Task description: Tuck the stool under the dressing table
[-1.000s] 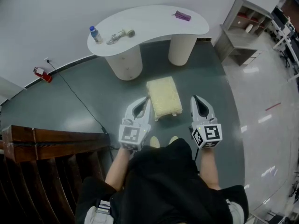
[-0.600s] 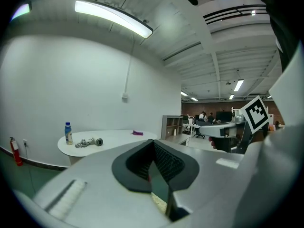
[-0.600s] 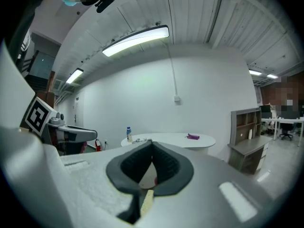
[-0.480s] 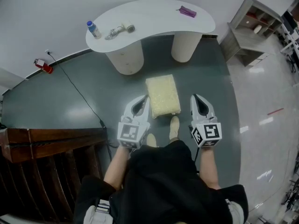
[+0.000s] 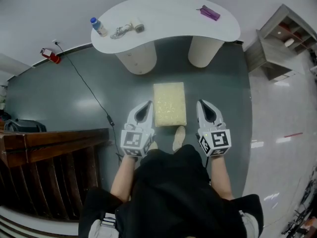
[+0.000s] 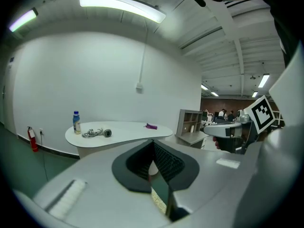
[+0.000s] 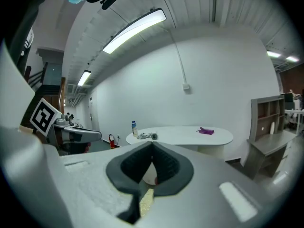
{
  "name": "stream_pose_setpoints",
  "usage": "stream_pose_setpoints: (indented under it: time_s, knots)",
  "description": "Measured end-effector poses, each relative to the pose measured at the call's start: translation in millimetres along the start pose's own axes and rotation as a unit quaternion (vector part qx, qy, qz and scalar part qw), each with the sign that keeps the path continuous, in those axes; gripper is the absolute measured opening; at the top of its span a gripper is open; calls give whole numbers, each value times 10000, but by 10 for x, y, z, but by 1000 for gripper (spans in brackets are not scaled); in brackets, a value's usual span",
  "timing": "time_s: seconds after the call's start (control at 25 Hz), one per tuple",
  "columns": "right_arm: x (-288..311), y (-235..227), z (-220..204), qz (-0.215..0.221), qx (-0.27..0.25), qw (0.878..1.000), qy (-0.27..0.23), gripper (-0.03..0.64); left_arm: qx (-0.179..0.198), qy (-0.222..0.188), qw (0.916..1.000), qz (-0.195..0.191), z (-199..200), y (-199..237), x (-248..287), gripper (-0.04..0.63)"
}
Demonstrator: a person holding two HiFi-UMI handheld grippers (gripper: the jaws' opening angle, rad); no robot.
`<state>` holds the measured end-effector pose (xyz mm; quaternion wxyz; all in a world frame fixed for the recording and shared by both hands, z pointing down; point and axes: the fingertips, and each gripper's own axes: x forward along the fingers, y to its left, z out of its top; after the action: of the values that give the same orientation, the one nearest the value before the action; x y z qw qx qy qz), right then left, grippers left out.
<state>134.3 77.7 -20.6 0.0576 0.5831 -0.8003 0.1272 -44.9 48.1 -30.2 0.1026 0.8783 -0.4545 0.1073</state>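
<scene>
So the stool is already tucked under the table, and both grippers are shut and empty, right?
No: the stool is not yet under the table. It stands on the floor in front of it, flanked by the left gripper and right gripper. The head view shows this. Both grippers are shut and empty, as stated.

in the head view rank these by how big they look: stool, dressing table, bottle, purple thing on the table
1. dressing table, clearly the largest.
2. stool, though it stands nearer the camera.
3. bottle and purple thing: both small and about alike, too close to rank.
</scene>
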Motion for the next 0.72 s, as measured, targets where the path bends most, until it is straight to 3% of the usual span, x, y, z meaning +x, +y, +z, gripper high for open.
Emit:
stream_pose_setpoints:
  time_s: [0.32,0.72]
  knots:
    - [456,-442,-252,460,125,9984,310,3,-157,197,9989,384,-234,20,484,8]
    - [1120,-653,-862,520,352,9947,816,3,-389,645,9964,391,-854,317,973,8]
